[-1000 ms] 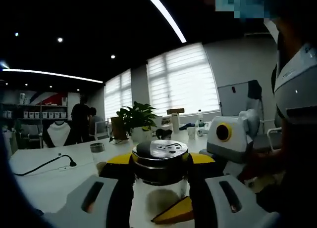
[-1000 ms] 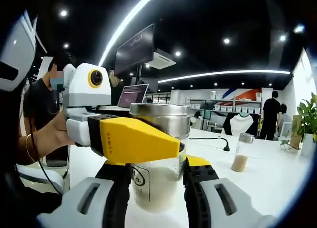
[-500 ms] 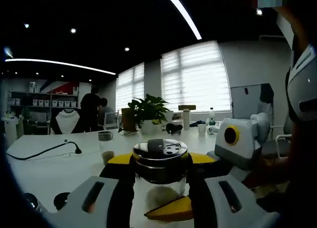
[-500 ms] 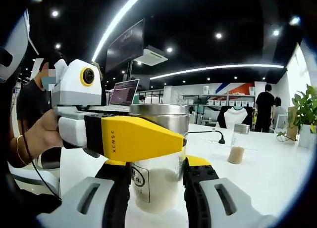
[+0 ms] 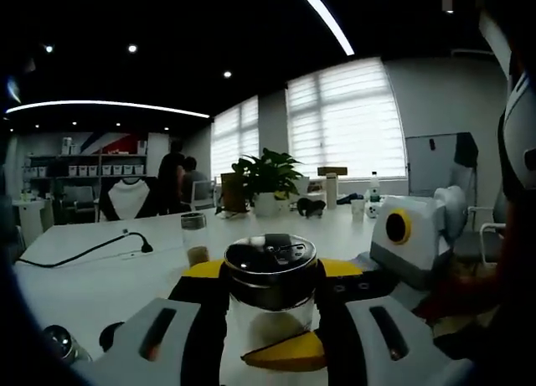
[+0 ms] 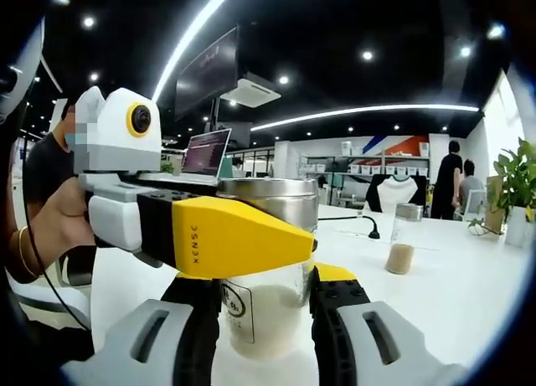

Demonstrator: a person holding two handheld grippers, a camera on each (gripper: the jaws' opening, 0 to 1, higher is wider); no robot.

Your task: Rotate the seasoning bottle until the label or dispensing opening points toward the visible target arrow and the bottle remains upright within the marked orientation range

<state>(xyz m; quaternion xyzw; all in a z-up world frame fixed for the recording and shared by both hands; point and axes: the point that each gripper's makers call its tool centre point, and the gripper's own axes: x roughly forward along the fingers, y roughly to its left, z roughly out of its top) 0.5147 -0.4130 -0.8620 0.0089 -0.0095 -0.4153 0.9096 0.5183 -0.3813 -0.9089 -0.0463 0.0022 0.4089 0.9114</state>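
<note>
White table (image 5: 100, 277), long. On it: 1 seasoning bottle (image 6: 266, 273) upright near edge; 1 small spice jar (image 6: 404, 239) farther off; black cable (image 5: 79, 252); potted plant (image 5: 266, 182) at far end.

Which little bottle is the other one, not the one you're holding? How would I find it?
Look across the long white table. Standing alone on it is a small clear bottle with a silvery cap and brownish powder at the bottom. The seasoning bottle between the jaws looks bigger and has a printed label.

"KENSC" along yellow jaw of left claw (image 6: 251, 235).
</note>
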